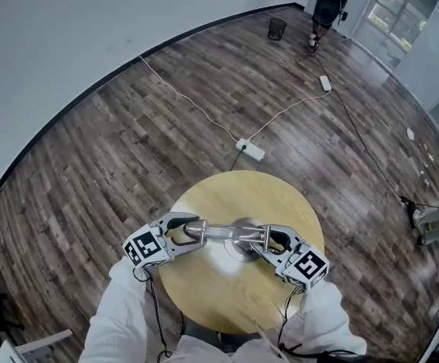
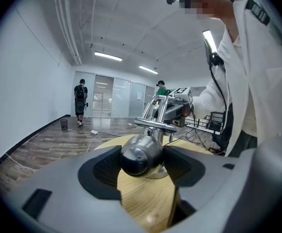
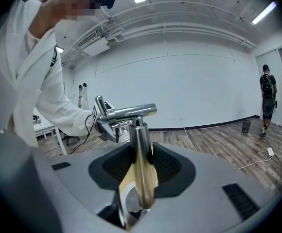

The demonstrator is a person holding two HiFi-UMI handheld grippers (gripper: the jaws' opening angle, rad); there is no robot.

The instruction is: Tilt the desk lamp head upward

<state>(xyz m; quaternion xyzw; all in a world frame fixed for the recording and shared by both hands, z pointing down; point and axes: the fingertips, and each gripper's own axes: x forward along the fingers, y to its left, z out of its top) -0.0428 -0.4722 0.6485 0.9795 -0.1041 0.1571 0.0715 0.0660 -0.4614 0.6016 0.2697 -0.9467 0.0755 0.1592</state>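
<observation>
Left gripper (image 1: 195,232) fingers clamp lamp head (image 2: 140,159) for tilting; right gripper (image 1: 267,240) fingers pinch stem (image 3: 142,149), steadying it on table (image 1: 235,195)

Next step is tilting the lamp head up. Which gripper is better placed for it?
The left gripper: its jaws are closed on the lamp head, ready to swing it up. The right gripper clamps the post, which suits steadying instead.
</observation>
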